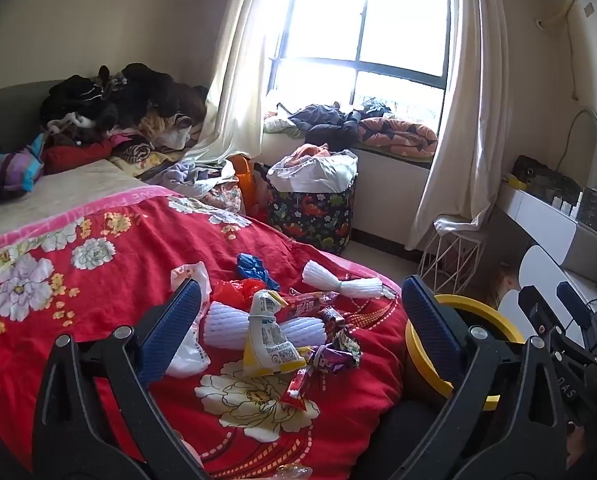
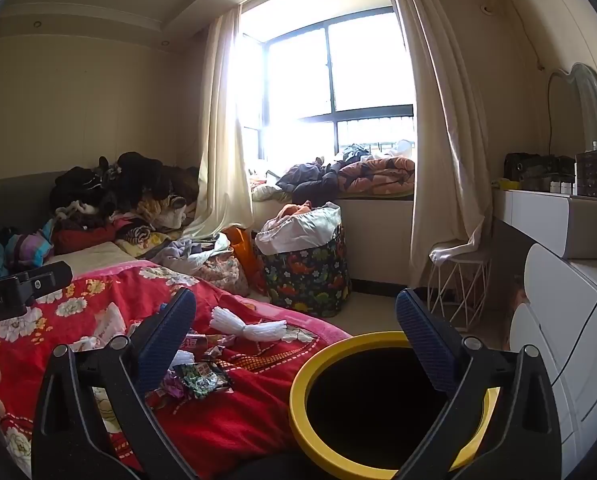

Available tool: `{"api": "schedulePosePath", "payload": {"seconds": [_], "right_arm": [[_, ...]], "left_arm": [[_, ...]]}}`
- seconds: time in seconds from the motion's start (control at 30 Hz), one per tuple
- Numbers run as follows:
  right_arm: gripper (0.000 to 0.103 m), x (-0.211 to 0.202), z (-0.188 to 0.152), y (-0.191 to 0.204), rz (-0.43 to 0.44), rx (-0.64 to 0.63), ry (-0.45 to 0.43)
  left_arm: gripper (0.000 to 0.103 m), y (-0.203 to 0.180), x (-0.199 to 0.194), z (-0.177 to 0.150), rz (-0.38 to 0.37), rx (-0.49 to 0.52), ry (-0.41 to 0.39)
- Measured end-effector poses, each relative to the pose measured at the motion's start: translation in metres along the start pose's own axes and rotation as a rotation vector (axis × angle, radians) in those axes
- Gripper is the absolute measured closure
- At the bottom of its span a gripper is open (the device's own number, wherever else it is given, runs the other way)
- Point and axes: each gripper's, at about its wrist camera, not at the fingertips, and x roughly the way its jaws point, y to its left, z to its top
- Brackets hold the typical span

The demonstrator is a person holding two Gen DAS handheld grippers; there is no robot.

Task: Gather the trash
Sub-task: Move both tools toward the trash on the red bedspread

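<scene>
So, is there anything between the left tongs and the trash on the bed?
Nothing visible. The left tongs are open and empty, and the wrappers lie exposed on the red blanket. The yellow-rimmed bin beside the bed is uncovered.

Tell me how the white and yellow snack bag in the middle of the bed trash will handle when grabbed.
The white and yellow snack bag looks crumpled and flattened, so probably light and floppy, likely to crush between the jaws. Its glossy film may be slippery. It lies across white foam netting, which might get dragged along.
</scene>
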Motion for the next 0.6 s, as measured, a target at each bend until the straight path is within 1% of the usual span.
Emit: {"api": "schedulePosePath", "payload": {"seconds": [0.27,0.3,0.6], "right_arm": [[0.006,-0.0001,-0.0003,0.0003,-0.001,0.0,0.001],[0.006,-0.0002,-0.0005,0.0,0.0,0.0,0.0],[0.006,-0.0003,-0.0005,-0.0001,-0.001,0.0,0.0]], "left_arm": [[0.011,-0.0056,-0.0002,-0.0004,0.005,0.002,0.004],[0.011,-0.0004,-0.0005,-0.0009,0.001,0.001,0.0],[0.011,-0.0025,0.0031,-0.0042,0.002,0.002,0.005]]}}
